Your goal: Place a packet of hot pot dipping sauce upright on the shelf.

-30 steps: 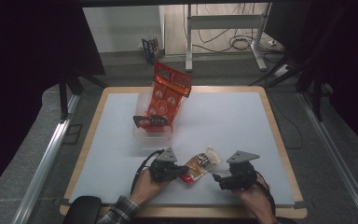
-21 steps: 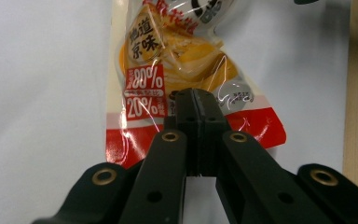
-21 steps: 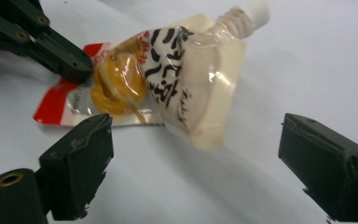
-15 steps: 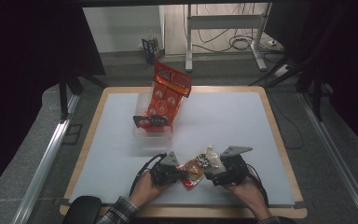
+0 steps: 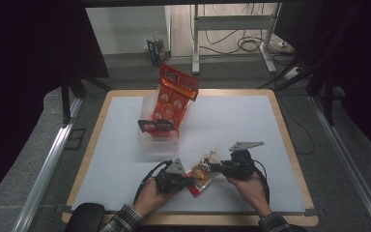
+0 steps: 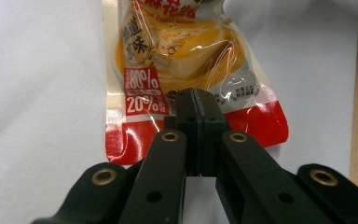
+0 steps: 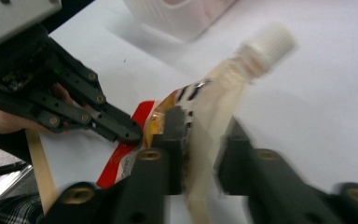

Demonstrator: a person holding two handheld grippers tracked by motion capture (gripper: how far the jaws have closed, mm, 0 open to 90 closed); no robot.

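Pouch: we see a spouted food pouch [image 5: 203, 173] with yellow and red print near the near edge of the table, between the two grippers; its white screw cap [image 7: 271, 41] points toward the far side.
Pouch, close up: in the left gripper view the pouch [image 6: 186, 70] lies flat on the white mat, its red bottom seam nearest that gripper.
Left gripper: we find the left gripper [image 5: 186, 181] clenched on the pouch's red bottom edge, its jaws pressed together over the seam [image 6: 196, 109].
Right gripper: the right gripper [image 5: 215, 167] has just been closing its jaws; in its own view [image 7: 200, 140] the pale upper part of the pouch runs between them, and the jaws grasp it below the spout.
Hands: we see the person's left hand [image 5: 150, 195] and right hand [image 5: 251, 186] come in from the near edge, each around its gripper.
Table: the white mat [image 5: 232, 121] covers a table with a wooden rim.
Clear tub: a clear plastic tub [image 5: 155, 140] stands on the mat, far from the pouch and a little to the left.
Orange bag: a tall orange snack bag [image 5: 174, 99] stands upright in the tub, with a black clip [image 5: 155, 125] across its lower part.
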